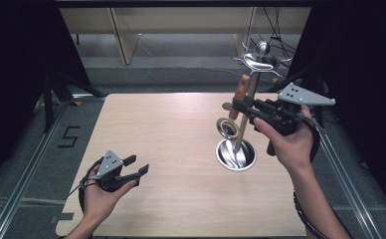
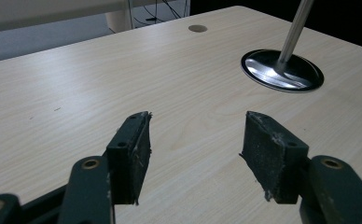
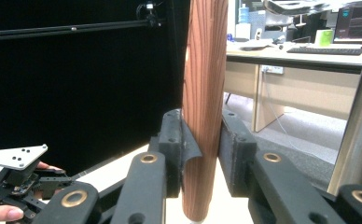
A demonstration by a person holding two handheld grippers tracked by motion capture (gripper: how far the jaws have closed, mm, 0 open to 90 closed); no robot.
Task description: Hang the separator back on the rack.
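Wooden worktop (image 1: pixel 181 149) lies under the idle left tongs (image 1: pixel 136 167), jaws apart at seven o'clock. At two o'clock, the right tongs (image 1: pixel 241 107) clamp a wooden-handled utensil (image 1: pixel 239 92) beside the steel stand (image 1: pixel 237 154); it looks light and stiff, best held mid-handle.

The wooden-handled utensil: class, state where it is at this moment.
In the high view the wooden-handled utensil is at the right, clamped upright in the right gripper above the table, beside the pole of the metal stand.
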